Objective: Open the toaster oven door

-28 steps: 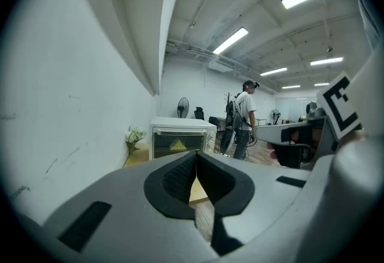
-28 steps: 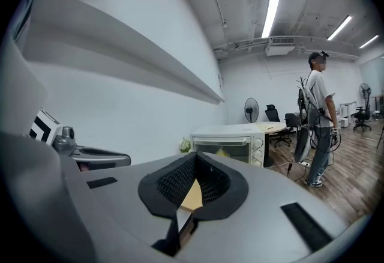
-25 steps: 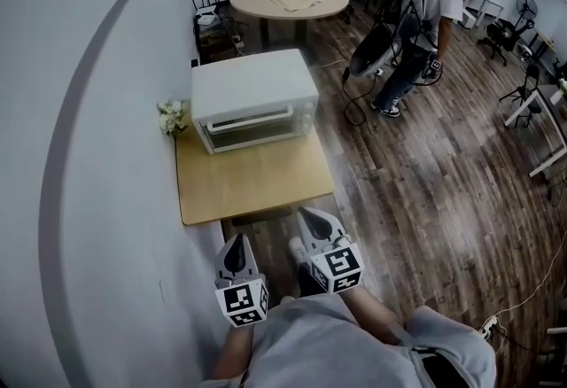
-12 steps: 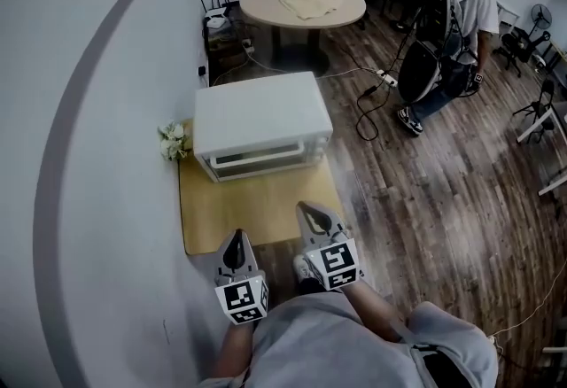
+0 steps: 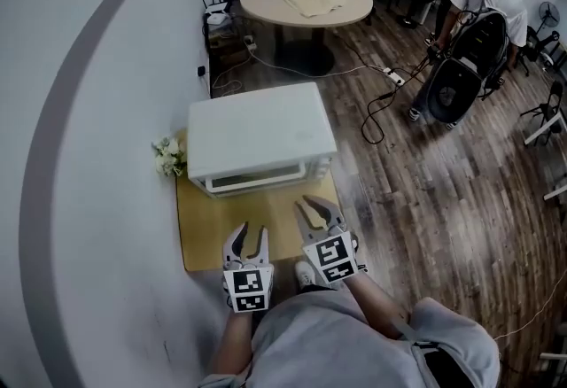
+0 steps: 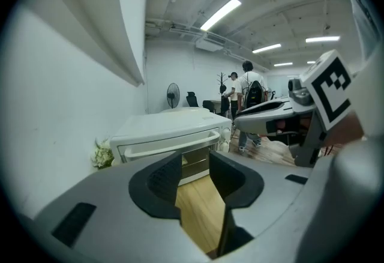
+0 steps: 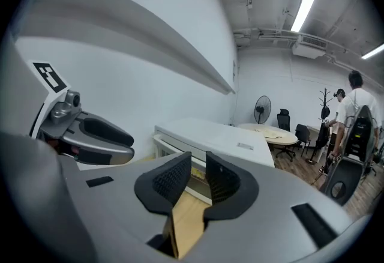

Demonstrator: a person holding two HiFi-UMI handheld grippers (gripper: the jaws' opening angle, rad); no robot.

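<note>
Left gripper [image 5: 250, 233] has just been opening its jaws and now holds them wide apart with nothing between them; in its own view only bare tabletop and the oven's front show through the gap. To its right, the right gripper [image 5: 312, 211] also has its jaws parted, somewhat less widely, and is likewise empty. Straight ahead of both, across a strip of the wooden table [image 5: 202, 227], stands the white toaster oven [image 5: 261, 134], set against the wall that runs along the left gripper's outer side, with a small bunch of flowers [image 5: 166, 156] at the oven's far-left corner. Its door [image 5: 257, 176] looks fully closed and faces back toward the grippers. The handle [image 6: 171, 145] is a pale bar along the door's upper edge, its long axis running crosswise to the way both grippers point. In the head view the right gripper's tips reach nearer the oven, ahead of the door's right part, while the left gripper sits further back, ahead of the door's middle. Neither touches it. With the handle at the top, the door probably hinges at its lower edge, so a jaw pair would have to close over the bar from the front and draw it back and down.
</note>
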